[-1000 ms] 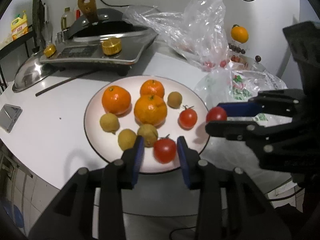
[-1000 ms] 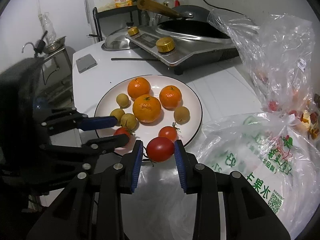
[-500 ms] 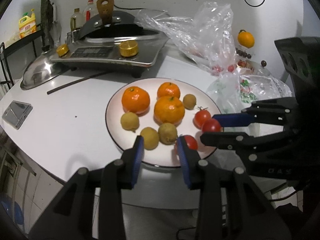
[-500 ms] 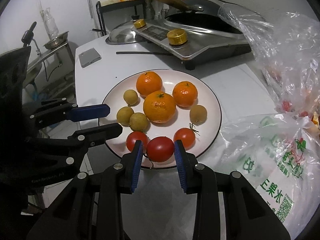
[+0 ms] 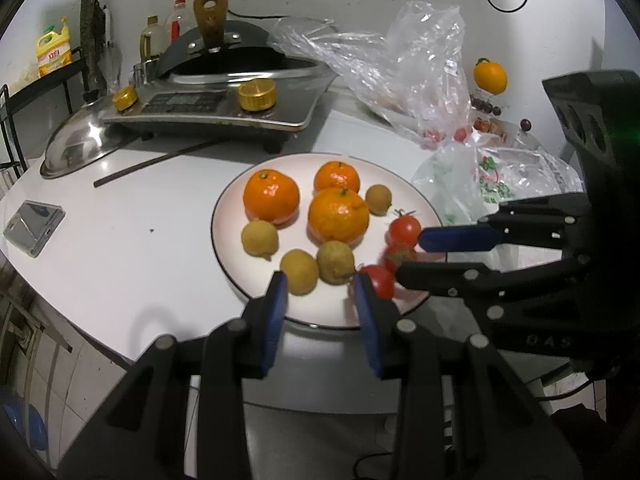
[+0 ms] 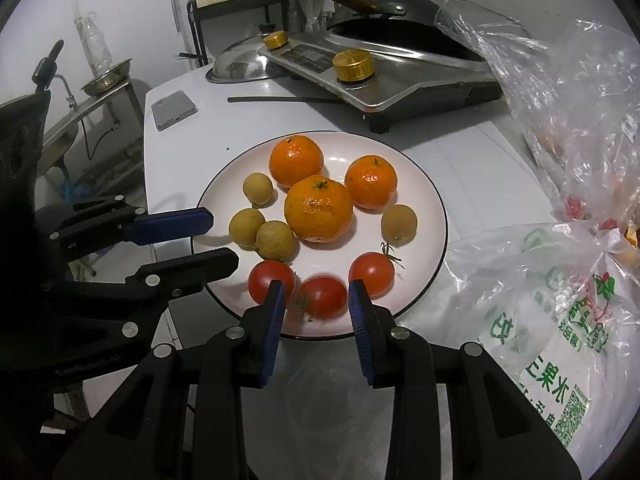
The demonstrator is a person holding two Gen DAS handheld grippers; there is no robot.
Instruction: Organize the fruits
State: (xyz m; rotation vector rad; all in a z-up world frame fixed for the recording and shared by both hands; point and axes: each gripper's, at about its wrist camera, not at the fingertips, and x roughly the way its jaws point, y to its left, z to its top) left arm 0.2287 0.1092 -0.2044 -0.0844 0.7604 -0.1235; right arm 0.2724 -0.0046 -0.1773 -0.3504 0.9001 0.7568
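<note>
The right gripper (image 6: pixel 316 300) is setting a small red tomato (image 6: pixel 323 296) on the round white plate (image 6: pixel 434 200); blur hides contact, jaws narrow. Next: release. The left gripper (image 5: pixel 320 294) is empty, jaws narrow.

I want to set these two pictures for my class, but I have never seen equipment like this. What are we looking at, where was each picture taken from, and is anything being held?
There is no robot here. A person holds a hand tool in each hand, and each tool ends in a two-fingered claw with a wide-angle camera looking along its fingers. One picture looks over the left claw, the other over the right claw, and each also shows the other claw from the side.

On the white table a plate holds three oranges, four small yellow-brown fruits and three tomatoes. The left claw holds nothing. The middle tomato lies blurred at the right claw's tips and seems free rather than gripped. A cooker and plastic bags stand nearby.
</note>
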